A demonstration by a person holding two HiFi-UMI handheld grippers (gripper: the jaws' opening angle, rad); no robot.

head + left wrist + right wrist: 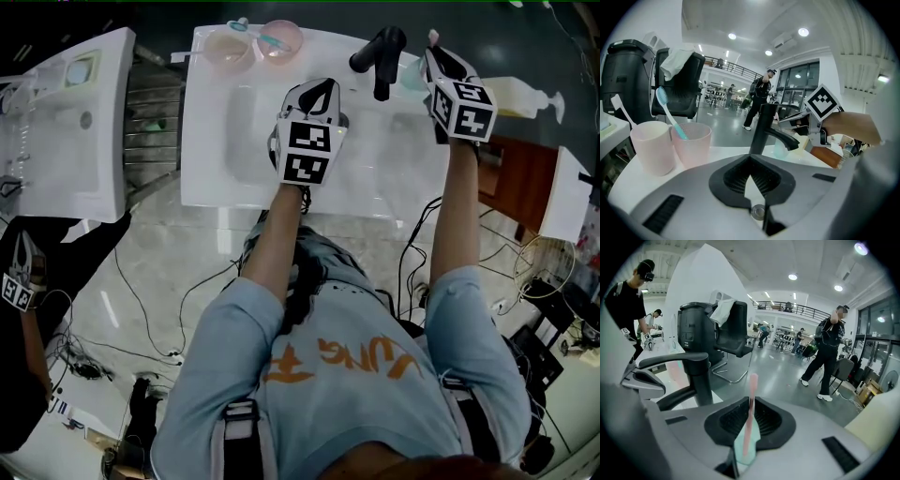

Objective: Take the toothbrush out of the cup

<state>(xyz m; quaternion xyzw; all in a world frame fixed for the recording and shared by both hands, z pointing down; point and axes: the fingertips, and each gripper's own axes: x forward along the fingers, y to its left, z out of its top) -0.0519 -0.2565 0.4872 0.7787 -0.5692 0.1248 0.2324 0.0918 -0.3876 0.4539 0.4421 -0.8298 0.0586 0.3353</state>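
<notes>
Pink toothbrush (pixel 752 383) stood upright between the jaws of the right gripper (pixel 749 409); jaws drawn in narrow and closed on its handle; its lower end ran down across the pale teal cup (pixel 743 451) directly beneath the jaws; could not tell whether that end sat inside the cup.

Head view: right gripper at the back right of the white bench (pixel 375 183), just right of the black faucet (pixel 380 56); teal cup between faucet and gripper.

Left gripper (pixel 750 178) hung over the sink basin (pixel 230 141), well apart from the teal cup; jaws together at the tips, nothing held; only white basin showed through the slit.

Back left corner of the bench: a paler pink cup (pixel 652 146) and a deeper pink cup (pixel 691 143), side by side and touching; a blue toothbrush (pixel 670 115) leaned in the deeper one, head up and tilted left; a white-handled brush (pixel 621 110) leaned out of the paler one.

A pale yellow pump bottle (pixel 520 94) lay just right of the right gripper.
</notes>
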